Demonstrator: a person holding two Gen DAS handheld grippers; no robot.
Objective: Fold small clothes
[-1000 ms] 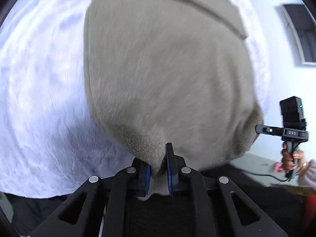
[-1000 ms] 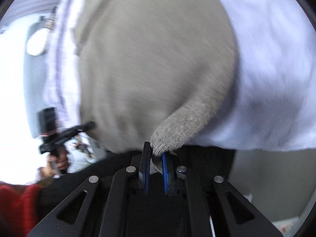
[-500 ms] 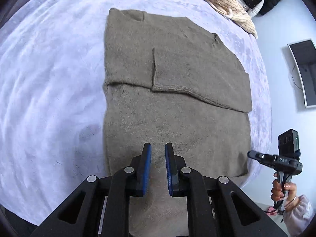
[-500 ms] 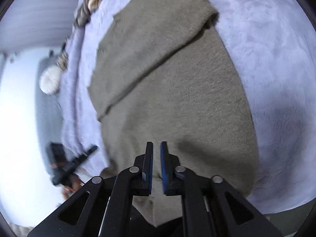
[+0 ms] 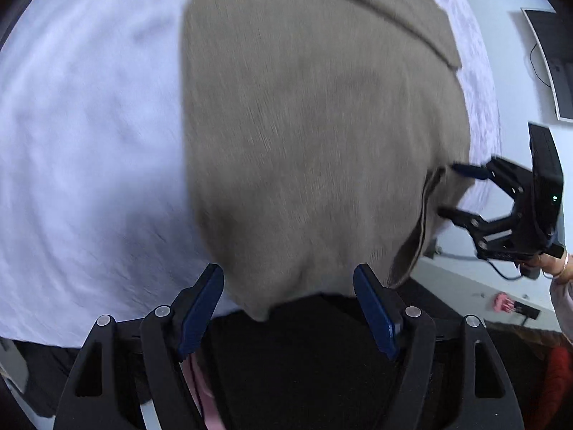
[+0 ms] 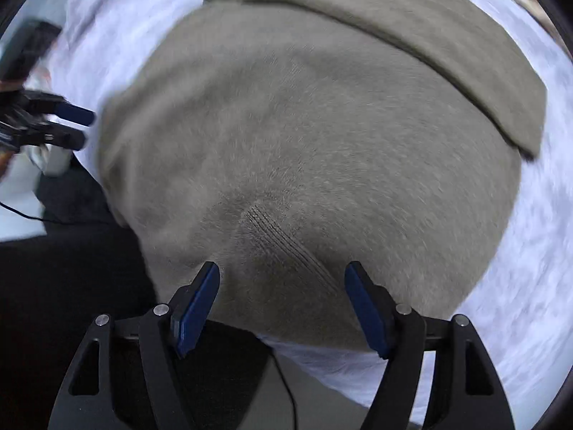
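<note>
Both views are pretty motion-blurred. The sweater [image 5: 315, 136] is a taupe knit lying flat on a white fuzzy blanket [image 5: 89, 143], and it fills most of the middle of both frames. A folded layer crosses its far end near the top of each picture.

The left gripper [image 5: 288, 308] sits at the bottom centre of its own view. Its jaws have just been opening and now stand wide. The sweater's near edge droops between the blue pads [image 5: 200, 308], but they aren't pressing on it.

Same story for the right gripper [image 6: 283, 306]: jaws just opened, spread wide over the knit, nothing pinched.

From the left camera you can also see the right gripper at the right edge of the frame, open beside the sweater's corner, with a hand [image 5: 553, 263] on its handle. A monitor [image 5: 553, 61] is at the upper right.
</note>
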